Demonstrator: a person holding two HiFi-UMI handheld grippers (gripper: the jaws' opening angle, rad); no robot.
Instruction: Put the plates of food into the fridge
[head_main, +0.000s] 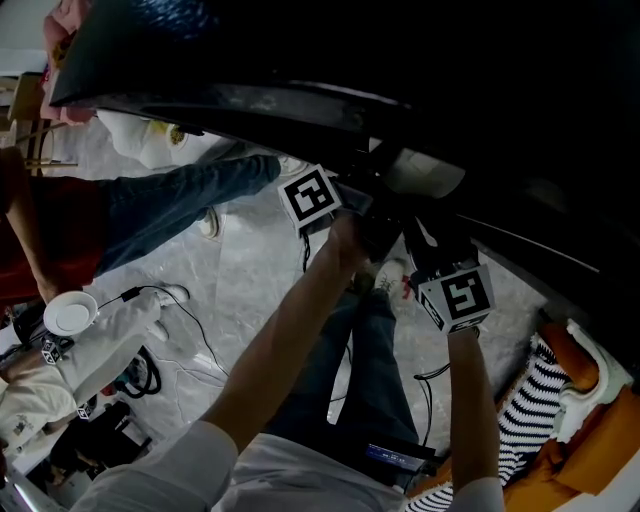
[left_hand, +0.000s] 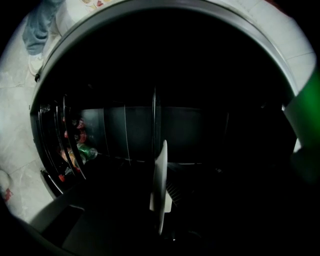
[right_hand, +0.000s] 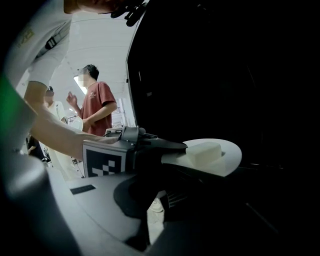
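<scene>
A white plate (right_hand: 227, 160) with a pale block of food (right_hand: 204, 151) is held level in front of the dark fridge (head_main: 400, 60) opening. My left gripper (right_hand: 170, 150), with its marker cube (head_main: 308, 196), is shut on the plate's near rim. In the left gripper view the plate (left_hand: 160, 182) shows edge-on between dark jaws, with the fridge interior (left_hand: 190, 130) behind it. My right gripper (head_main: 440, 260) sits just right of the left one, its cube (head_main: 457, 296) facing me. Its jaws are lost in the dark.
Cans and bottles (left_hand: 75, 147) stand behind the rails of the fridge door shelf at left. A person in a red shirt (right_hand: 97, 102) and another person's jeans-clad legs (head_main: 170, 205) are close by. A striped cloth (head_main: 530, 400) lies at lower right.
</scene>
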